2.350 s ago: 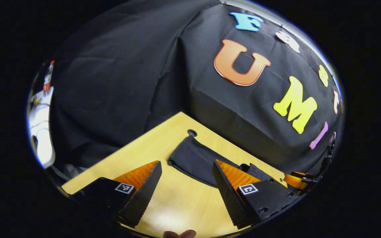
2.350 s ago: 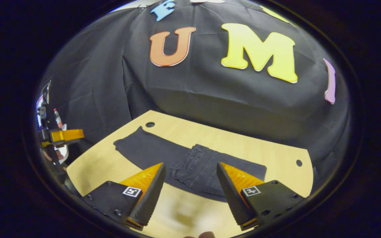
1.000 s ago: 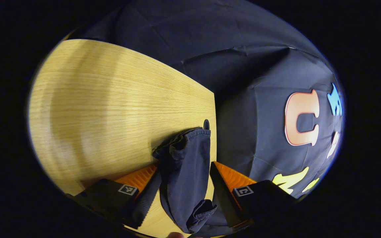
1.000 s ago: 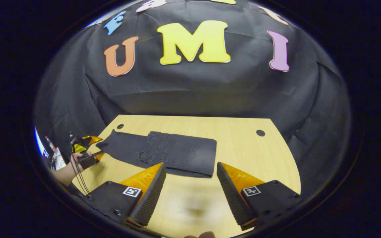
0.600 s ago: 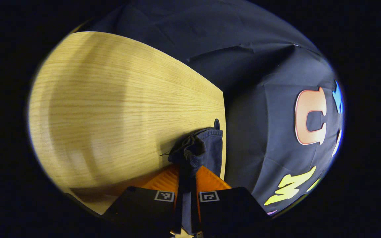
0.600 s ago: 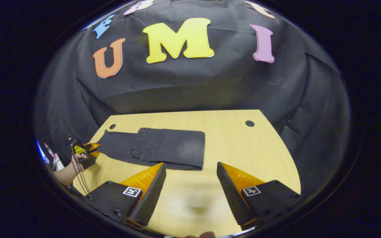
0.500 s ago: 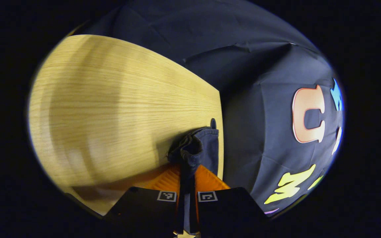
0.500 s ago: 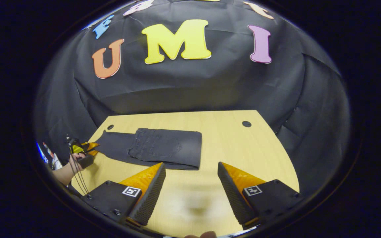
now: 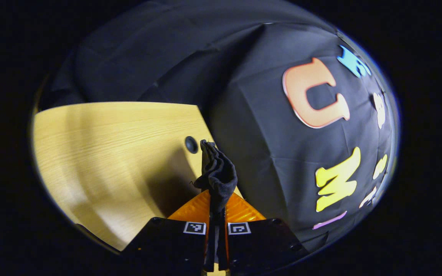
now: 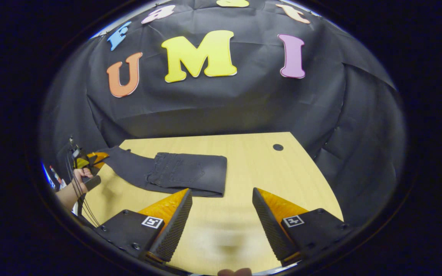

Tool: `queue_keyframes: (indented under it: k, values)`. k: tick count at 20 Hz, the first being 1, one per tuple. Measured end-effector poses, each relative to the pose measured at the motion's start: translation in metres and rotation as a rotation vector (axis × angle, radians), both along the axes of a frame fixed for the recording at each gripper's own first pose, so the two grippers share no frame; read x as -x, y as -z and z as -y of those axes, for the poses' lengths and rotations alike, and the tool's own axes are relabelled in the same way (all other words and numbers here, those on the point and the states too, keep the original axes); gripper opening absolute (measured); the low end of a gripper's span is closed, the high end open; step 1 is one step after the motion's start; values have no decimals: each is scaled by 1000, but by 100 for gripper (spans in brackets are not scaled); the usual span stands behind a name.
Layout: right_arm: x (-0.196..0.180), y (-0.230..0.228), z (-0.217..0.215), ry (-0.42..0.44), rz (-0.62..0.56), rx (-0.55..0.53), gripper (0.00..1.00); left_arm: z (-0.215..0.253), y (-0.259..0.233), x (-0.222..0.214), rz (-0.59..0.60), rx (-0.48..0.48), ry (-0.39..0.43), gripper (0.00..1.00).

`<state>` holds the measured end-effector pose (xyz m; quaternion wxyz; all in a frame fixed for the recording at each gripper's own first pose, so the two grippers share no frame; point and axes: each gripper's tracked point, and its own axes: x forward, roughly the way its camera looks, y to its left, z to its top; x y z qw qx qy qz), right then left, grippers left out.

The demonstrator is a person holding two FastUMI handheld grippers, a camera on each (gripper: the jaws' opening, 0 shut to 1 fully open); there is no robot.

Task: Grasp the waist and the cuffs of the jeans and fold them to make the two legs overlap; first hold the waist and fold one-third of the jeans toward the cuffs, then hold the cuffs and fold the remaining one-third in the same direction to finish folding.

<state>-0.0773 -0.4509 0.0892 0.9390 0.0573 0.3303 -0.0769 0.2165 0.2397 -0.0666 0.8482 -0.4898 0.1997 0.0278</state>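
Dark jeans [image 10: 182,174] lie on the wooden table [image 10: 267,168], waist part folded over the legs, with the fold edge toward the right. The cuffs [image 9: 216,172] are bunched and lifted off the table, and my left gripper [image 9: 217,214] is shut on them. In the right gripper view, the left gripper [image 10: 92,159] and the hand holding it sit at the far left, raising the cuff end of the jeans. My right gripper [image 10: 221,214] stands open over bare table in front of the jeans, nothing between its fingers.
The table has round cable holes, one near the cuffs [image 9: 191,144] and one at the back right [image 10: 277,147]. Black cloth walls close in the back and sides. A person's forearm [image 10: 67,195] reaches in at the left edge.
My left gripper closed on the cuffs and has now lifted them off the table. The right gripper drew back from the jeans and stays open.
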Motion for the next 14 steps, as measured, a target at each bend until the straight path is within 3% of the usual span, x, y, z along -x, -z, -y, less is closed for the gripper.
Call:
queue_keyframes:
  k: [4,8,10,14]
  values:
    - [10,-8,23,31,29,-22,94,54,-62,-3,86,-138,86,7]
    - [20,-12,52,71,50,-50,97,136,-105,1,161,-318,208,7]
    - [26,-11,70,101,52,-64,94,176,-113,4,202,-415,270,7]
    - [42,-7,105,163,57,-81,97,236,-108,14,234,-536,368,7]
